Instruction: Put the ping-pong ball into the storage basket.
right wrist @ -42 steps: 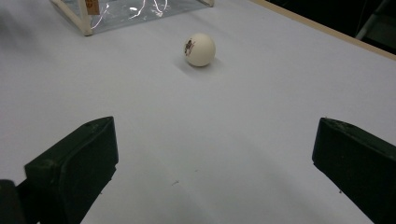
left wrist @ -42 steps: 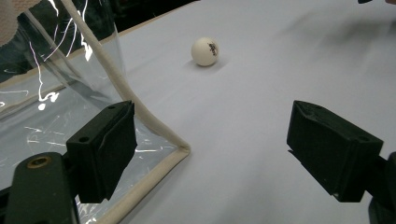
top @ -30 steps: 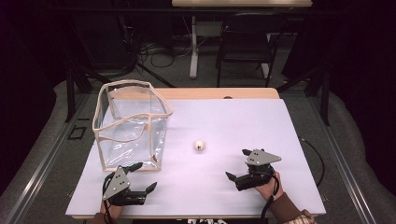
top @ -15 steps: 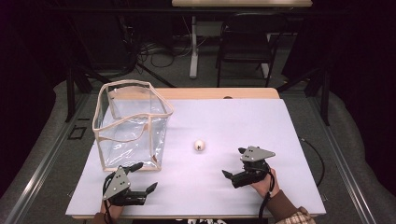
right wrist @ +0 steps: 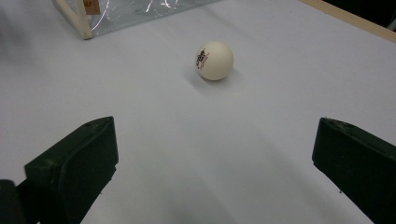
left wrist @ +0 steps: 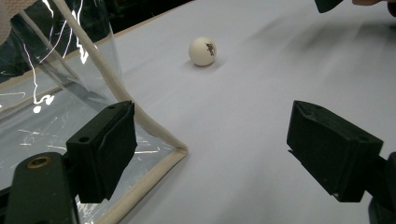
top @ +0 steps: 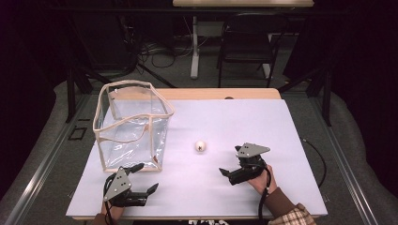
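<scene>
Right gripper [top: 226, 174] w/ jaws spread wide, empty, low over white table [top: 281, 140], aimed at ping-pong ball [top: 200, 146]. Risk: ball is light & round, so a jaw clipping it off-centre on closing would likely send it rolling. Ball lies ahead of the jaws, near but apart, centred in right gripper view, beside clear bag [top: 131, 126]. Left gripper [top: 141, 180] also spread, idle at bag's near corner.
</scene>
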Tool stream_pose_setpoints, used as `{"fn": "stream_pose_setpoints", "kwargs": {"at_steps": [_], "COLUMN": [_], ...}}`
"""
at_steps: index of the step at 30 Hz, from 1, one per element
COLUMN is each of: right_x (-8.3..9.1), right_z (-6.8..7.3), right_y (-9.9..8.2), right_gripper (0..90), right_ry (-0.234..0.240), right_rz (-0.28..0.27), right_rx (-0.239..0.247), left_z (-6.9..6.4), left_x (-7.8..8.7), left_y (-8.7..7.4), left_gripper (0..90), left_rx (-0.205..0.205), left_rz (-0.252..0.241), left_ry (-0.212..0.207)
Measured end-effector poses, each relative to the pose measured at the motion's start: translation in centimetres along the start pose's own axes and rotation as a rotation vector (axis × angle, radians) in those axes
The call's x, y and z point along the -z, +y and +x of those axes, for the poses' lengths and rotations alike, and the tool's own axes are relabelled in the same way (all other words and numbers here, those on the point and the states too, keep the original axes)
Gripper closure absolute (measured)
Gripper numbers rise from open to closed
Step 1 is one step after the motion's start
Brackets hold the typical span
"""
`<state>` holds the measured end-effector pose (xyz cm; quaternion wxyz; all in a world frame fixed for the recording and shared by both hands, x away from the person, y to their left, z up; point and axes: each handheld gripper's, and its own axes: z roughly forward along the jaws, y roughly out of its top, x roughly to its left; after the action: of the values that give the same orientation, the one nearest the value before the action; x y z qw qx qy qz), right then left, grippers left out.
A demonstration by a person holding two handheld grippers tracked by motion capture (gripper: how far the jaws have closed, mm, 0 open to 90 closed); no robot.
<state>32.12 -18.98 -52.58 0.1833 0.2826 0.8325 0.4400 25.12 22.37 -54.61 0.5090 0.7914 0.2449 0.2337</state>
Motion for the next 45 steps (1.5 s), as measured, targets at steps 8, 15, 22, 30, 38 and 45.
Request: {"fn": "stream_pose_setpoints", "kwargs": {"at_steps": [8, 15, 22, 30, 38, 45], "right_x": [-1.1, -1.9, -2.6, -3.2, -3.9, -4.6], "right_z": [-0.3, -0.6, -0.5, -0.4, -0.3, -0.2], "right_y": [0.5, 0.9, 1.1, 1.5, 1.9, 2.4], "right_gripper": [0.0, 0.0, 0.0, 0.0, 0.0, 0.0], "right_ry": [0.015, 0.023, 0.033, 0.04, 0.047, 0.049], "right_rz": [0.018, 0.022, 0.032, 0.039, 0.049, 0.051], "right_rx": [-0.007, -0.015, -0.015, -0.011, -0.01, -0.008], "left_z": [0.0, 0.0, 0.0, 0.1, 0.0, 0.1], "left_x": [0.0, -0.1, -0.2, -0.2, -0.3, -0.4], "left_y": [0.0, 0.0, 0.0, 0.1, 0.1, 0.1], "left_gripper": [15.9, 15.9, 15.9, 15.9, 15.9, 15.9], "left_rx": [-0.001, -0.003, -0.004, -0.006, -0.005, -0.005], "left_rz": [0.003, 0.006, 0.008, 0.003, 0.003, 0.004], "left_ry": [0.0, -0.004, -0.008, -0.012, -0.014, -0.018]}}
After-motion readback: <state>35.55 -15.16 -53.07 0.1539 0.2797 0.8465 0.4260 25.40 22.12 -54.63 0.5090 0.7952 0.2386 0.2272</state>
